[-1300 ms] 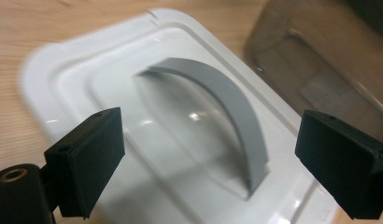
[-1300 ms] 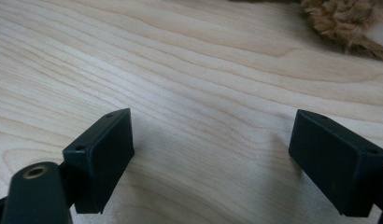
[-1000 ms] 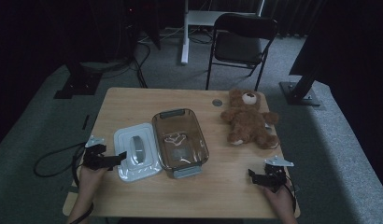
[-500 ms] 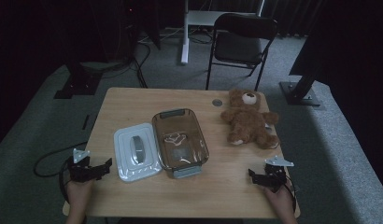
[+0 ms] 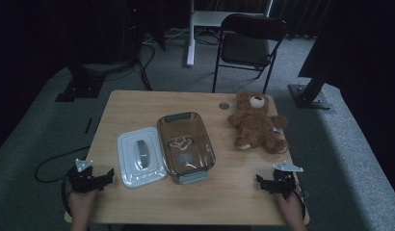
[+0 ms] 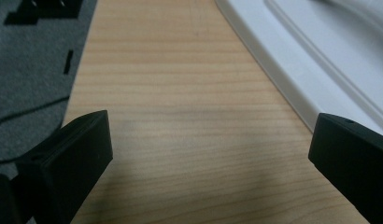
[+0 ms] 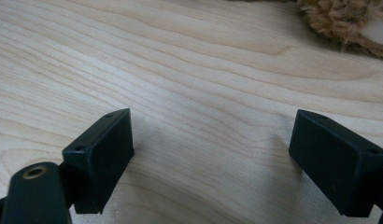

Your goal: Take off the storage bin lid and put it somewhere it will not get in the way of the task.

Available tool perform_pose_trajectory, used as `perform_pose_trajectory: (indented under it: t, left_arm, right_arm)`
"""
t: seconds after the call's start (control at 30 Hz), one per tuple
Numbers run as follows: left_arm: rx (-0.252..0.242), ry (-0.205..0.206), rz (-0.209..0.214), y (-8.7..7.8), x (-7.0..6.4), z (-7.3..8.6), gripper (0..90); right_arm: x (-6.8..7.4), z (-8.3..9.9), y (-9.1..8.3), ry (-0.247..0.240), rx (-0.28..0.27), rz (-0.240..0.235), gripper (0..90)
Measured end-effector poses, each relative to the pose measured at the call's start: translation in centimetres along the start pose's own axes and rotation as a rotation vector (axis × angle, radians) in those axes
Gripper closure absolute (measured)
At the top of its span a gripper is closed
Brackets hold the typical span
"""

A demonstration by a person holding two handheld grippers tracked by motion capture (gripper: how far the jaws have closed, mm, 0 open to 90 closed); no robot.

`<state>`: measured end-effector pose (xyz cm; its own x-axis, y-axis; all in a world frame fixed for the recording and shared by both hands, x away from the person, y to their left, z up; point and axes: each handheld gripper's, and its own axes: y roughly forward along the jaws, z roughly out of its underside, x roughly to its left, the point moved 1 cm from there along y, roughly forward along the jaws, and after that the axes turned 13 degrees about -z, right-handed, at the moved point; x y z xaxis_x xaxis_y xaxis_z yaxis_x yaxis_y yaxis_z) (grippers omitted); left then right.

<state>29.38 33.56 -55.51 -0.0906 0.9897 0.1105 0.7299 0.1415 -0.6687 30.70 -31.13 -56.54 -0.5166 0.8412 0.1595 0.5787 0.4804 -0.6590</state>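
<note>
A clear brown-tinted container (image 5: 185, 145) with grey end handles stands mid-table, something small and pale lying inside. Its white lid (image 5: 140, 156) lies flat just left of it; the lid's edge (image 6: 301, 70) crosses the left gripper view at upper right. A brown teddy bear (image 5: 256, 122) lies at the back right; its fur (image 7: 341, 21) is at the top of the right gripper view. My left gripper (image 5: 100, 178) rests open at the table's front left corner, left of the lid. At the front right my right gripper (image 5: 267, 183) is open and empty over bare wood.
The wooden table (image 5: 138, 108) has a small round grey disc (image 5: 224, 105) near its back edge. A black folding chair (image 5: 251, 41) and a white desk leg (image 5: 190, 33) stand behind it. Grey carpet and a cable (image 5: 51, 161) lie to the left.
My left gripper has drawn back from the lid toward the table's front left corner. The lid lies flat beside the container. The right gripper has stayed put.
</note>
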Motion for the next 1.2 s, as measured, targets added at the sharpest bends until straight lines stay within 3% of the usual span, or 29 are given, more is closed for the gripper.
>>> perform_pose_trajectory:
  t: [0.13,0.23,0.53,0.63,0.9,1.2]
  left_arm:
    - [-0.006,0.018,-0.038,0.1,-0.2,0.0,0.5]
    - [0.012,0.004,-0.012,0.4,-0.3,0.0,0.5]
    - [0.060,0.028,-0.064,0.8,-0.9,-0.1,0.6]
    - [0.060,0.029,-0.062,0.9,-0.9,-0.2,0.6]
    - [0.057,0.044,-0.048,1.1,-1.0,-0.4,0.5]
    - [0.052,0.051,-0.039,1.1,-0.9,-0.4,0.5]
  right_arm:
    - [0.0,0.0,0.0,0.000,0.000,-0.001,12.6]
    - [0.0,0.0,0.0,-0.001,0.001,-0.001,12.6]
    - [0.0,-0.1,0.1,0.005,0.003,0.006,11.8]
    - [-0.1,-0.2,0.2,0.024,-0.001,0.027,11.3]
    - [0.0,-0.9,0.3,0.016,0.044,0.019,10.8]
    - [0.7,-3.9,-0.8,0.021,-0.017,-0.056,10.8]
